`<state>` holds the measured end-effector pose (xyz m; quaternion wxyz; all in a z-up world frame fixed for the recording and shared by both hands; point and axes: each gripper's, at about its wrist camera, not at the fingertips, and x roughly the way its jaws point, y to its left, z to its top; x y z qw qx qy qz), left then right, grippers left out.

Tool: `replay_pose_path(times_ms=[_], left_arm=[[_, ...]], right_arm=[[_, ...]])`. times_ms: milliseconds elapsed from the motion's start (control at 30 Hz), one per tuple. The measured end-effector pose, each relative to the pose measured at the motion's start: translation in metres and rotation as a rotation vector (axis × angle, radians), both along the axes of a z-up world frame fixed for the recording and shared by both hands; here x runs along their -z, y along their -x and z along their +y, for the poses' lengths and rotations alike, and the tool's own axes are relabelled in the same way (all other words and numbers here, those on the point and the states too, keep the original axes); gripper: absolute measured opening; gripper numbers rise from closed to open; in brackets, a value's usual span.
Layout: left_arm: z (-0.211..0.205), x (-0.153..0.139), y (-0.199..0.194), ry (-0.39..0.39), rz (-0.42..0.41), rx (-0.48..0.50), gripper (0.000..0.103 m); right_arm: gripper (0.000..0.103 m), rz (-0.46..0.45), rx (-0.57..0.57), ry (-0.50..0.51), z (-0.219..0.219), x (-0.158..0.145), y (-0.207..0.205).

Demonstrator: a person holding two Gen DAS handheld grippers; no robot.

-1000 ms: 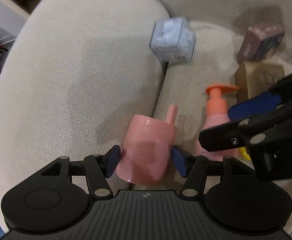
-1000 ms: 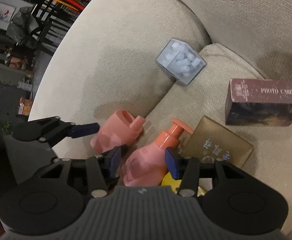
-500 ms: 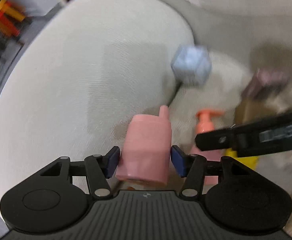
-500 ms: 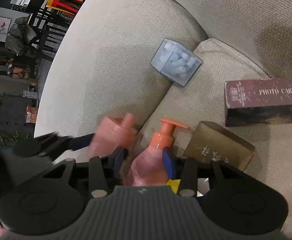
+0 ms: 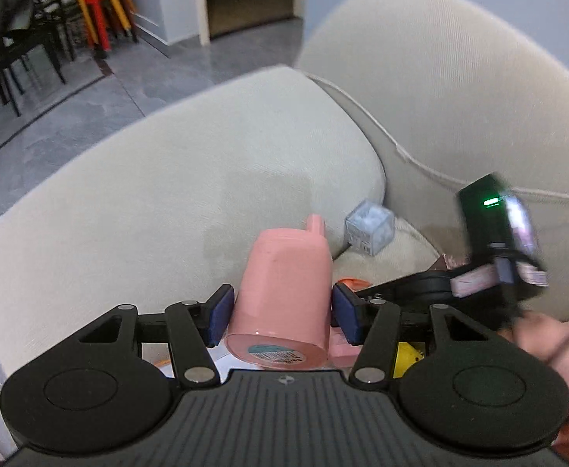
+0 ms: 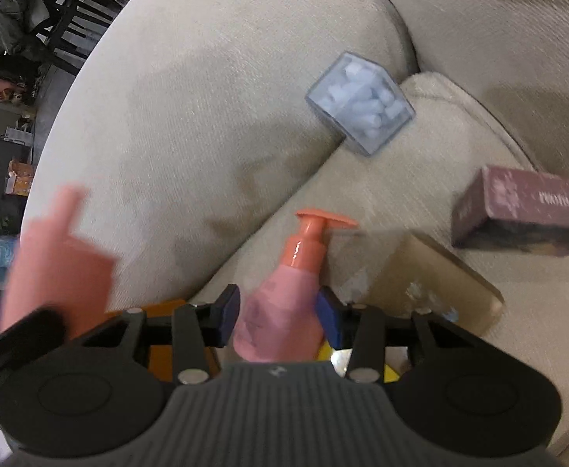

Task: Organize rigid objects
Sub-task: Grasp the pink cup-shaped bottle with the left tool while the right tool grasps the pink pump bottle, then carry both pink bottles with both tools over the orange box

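Left wrist view, nearest first: left gripper (image 5: 280,313) clamped on a pink plastic cup with a small spout-like handle (image 5: 284,292), blue pads pressed to both flanks, base with its label turned toward the lens, rim pointing away. Held low on the body, probably so the mouth stays free for setting down upright. Just right of it, the right gripper (image 5: 420,292) crossing the frame, a green light on its blurred housing, a hand behind.

Right wrist view, nearest first: right gripper (image 6: 278,317) closed around a pink pump bottle with an orange dispenser head (image 6: 292,292), gripped at the wide lower body, most likely because the slim neck would offer little purchase. Pink cup (image 6: 56,257) at near left, badly blurred. Something yellow and something orange under the fingers, too hidden to name.

Farther right, a flat tan cardboard box (image 6: 436,284) lying on the beige fabric sofa seat cushion (image 6: 381,194). Beyond that, at far right, a maroon rectangular box printed with pale lettering (image 6: 525,214), on its long side. Farther still, a clear cube-shaped box of pale blue pieces (image 6: 360,103), wedged in the crease between seat cushion and the rounded beige armrest (image 6: 206,97), tilted on an edge, seemingly resting where the slope let it settle.

Farthest in the left view: grey tiled floor, dark chairs, stacked yellow and red stools (image 5: 105,11).
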<state>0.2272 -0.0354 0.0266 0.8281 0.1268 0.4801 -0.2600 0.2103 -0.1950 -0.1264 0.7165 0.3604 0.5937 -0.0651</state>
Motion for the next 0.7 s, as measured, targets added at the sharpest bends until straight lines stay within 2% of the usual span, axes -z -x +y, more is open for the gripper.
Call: replay_pose_path(times_ms=[200, 433, 467, 500, 600, 700], left_arm=[[0.038, -0.020, 0.025, 0.053, -0.034, -0.080, 0.064], [0.085, -0.028, 0.048, 0.085, -0.043, -0.179, 0.063], [0.092, -0.029, 0.051, 0.084, -0.040, -0.194, 0.064], [0.098, -0.028, 0.055, 0.081, -0.038, -0.209, 0.064], [0.112, -0.025, 0.064, 0.071, -0.029, -0.237, 0.064], [0.123, -0.018, 0.073, 0.080, -0.009, -0.256, 0.064]], right_arm=[[0.045, -0.003, -0.047, 0.053, 0.012, -0.002, -0.005], [0.035, -0.115, -0.122, 0.090, 0.020, -0.024, 0.015], [0.027, -0.139, -0.141, 0.097, 0.023, -0.030, 0.022], [0.000, -0.180, -0.155, 0.100, 0.024, -0.036, 0.028], [0.000, -0.249, -0.188, 0.108, 0.027, -0.057, 0.041], [0.000, -0.263, -0.216, 0.125, 0.033, -0.065, 0.043]])
